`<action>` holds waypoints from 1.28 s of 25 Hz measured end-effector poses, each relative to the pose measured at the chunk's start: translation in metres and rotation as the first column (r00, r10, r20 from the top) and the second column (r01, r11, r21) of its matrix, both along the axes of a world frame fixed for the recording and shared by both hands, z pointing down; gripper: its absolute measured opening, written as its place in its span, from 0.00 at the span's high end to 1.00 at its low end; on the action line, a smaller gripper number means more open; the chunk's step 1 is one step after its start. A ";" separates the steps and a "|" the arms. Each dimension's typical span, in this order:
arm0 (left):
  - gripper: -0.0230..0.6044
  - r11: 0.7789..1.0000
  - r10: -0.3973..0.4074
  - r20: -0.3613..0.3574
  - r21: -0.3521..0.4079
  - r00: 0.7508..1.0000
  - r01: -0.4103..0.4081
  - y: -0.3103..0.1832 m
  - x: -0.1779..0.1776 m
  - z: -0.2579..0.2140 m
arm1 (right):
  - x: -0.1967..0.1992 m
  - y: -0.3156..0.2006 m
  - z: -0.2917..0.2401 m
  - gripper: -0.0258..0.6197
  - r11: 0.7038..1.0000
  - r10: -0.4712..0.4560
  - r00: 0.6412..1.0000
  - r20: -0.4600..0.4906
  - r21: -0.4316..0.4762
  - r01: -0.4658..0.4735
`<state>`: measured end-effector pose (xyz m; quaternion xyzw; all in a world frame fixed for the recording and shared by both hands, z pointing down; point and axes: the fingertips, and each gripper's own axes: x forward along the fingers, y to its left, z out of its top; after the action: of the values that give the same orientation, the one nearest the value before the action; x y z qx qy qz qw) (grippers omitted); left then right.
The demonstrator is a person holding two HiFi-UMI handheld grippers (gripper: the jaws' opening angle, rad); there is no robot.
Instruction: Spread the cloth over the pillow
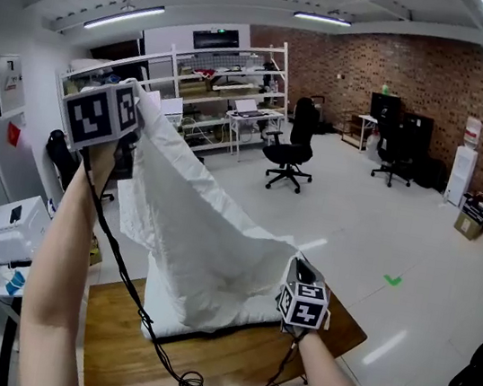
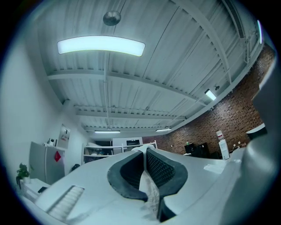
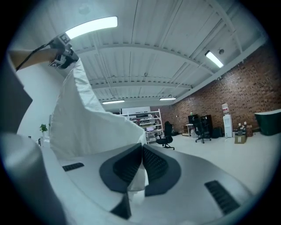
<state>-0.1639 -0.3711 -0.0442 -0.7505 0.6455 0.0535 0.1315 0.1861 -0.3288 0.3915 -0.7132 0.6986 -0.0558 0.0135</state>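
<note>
Wooden table is the nearest thing, and a black cable lies across it. On this table a white pillow lies, partly hidden behind the cloth.

Just above the near right corner of the pillow is the right gripper, held low. In its own view its jaws are pressed together on a fold of the cloth, and the fabric comes out below the dark pads.

The cloth is white, thin and wrinkled, with soft folds and some shadow in the hollows. It hangs in the air over the pillow. Its long axis runs along the upper edge, which is pulled between the two grippers. This edge slants from low at the right up to high at the left. From this line the fabric falls down, and its lower part hangs in front of the pillow.

Farther and higher is the left gripper, lifted on a raised arm. Its jaws are also closed on a corner of the cloth, with a strip of fabric between them.

Behind are white shelves, black office chairs and a brick wall.
</note>
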 end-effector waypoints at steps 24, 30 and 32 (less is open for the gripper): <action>0.94 0.959 -0.135 -0.132 -0.267 0.982 0.096 -0.007 -0.144 0.178 | 0.100 -0.026 -0.184 0.94 0.979 0.105 0.967 -0.233 0.195 -0.059; 0.94 0.948 -0.143 -0.136 -0.304 0.980 0.096 0.000 -0.146 0.202 | 0.103 -0.023 -0.187 0.94 0.978 0.104 0.963 -0.247 0.200 -0.054; 0.94 0.946 -0.141 -0.138 -0.310 0.980 0.093 0.004 -0.146 0.210 | 0.104 -0.022 -0.185 0.94 0.979 0.104 0.963 -0.250 0.198 -0.054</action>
<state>-0.3103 -0.3667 0.1655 -0.7154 0.6979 0.0056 -0.0338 0.2896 -0.3503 0.2069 -0.7374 0.6672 0.1049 -0.0079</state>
